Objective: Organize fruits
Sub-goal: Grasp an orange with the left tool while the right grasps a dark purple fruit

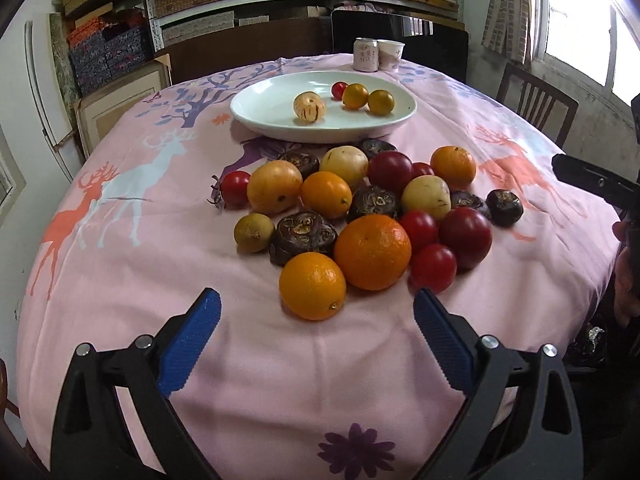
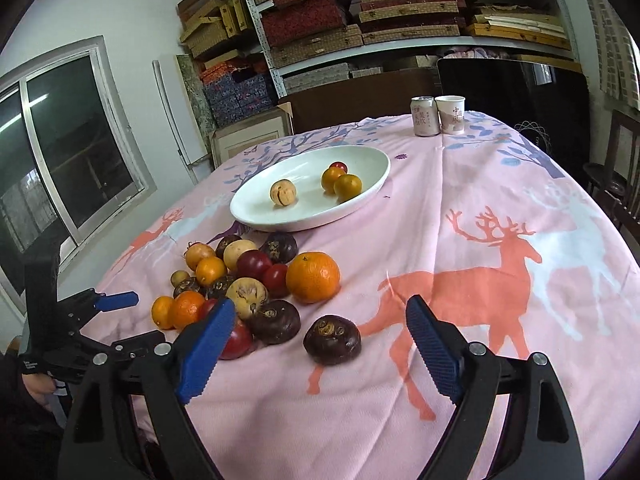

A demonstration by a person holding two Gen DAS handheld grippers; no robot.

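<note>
A white oval plate (image 1: 280, 130) at the far middle of the pink cloth holds a pale striped fruit (image 1: 309, 108), a small tomato (image 1: 339, 90) and two small oranges (image 1: 355, 96). Nearer lies a pile of oranges, tomatoes, pale yellow fruits and dark water chestnuts (image 1: 360, 200). My left gripper (image 1: 318, 298) stands open, its tips either side of a small orange (image 1: 312, 276) at the pile's near edge, not touching it. My right gripper (image 2: 320, 304) is open too; a lone dark water chestnut (image 2: 332, 339) lies on the cloth between its blue fingers, apart from both.
A drinks can (image 2: 424, 116) and a paper cup (image 2: 451, 114) stand at the table's far edge. Wooden chairs (image 1: 536, 104) flank the table on the right. Shelves of boxes (image 2: 360, 20) fill the back wall. Bare cloth (image 2: 500, 280) spreads right of the pile.
</note>
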